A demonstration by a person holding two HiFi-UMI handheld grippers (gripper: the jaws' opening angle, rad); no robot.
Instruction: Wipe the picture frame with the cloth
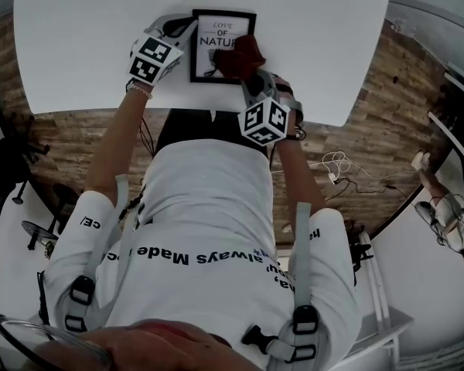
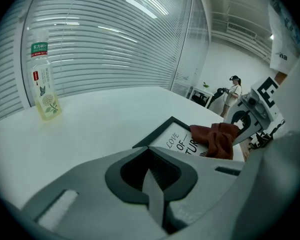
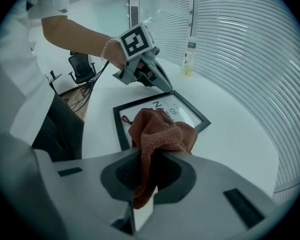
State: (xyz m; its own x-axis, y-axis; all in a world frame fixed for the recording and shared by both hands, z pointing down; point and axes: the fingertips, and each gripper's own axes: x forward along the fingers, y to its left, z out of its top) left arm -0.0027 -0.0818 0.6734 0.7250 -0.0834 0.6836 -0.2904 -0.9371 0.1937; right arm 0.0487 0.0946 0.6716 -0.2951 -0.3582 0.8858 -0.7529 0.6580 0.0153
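On the white table (image 1: 332,52), the right gripper (image 3: 149,171) clamps a bunched rust-red cloth (image 1: 238,59) resting on the black picture frame (image 1: 216,33); the left gripper (image 2: 154,181), jaws together and empty, sits at the frame's left edge.

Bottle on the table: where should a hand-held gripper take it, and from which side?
Mid-body, at the label, coming in level from the side. The bottle stands upright and alone on the table, so the jaws can straddle its slim body; a grip at the cap would probably let it swing.
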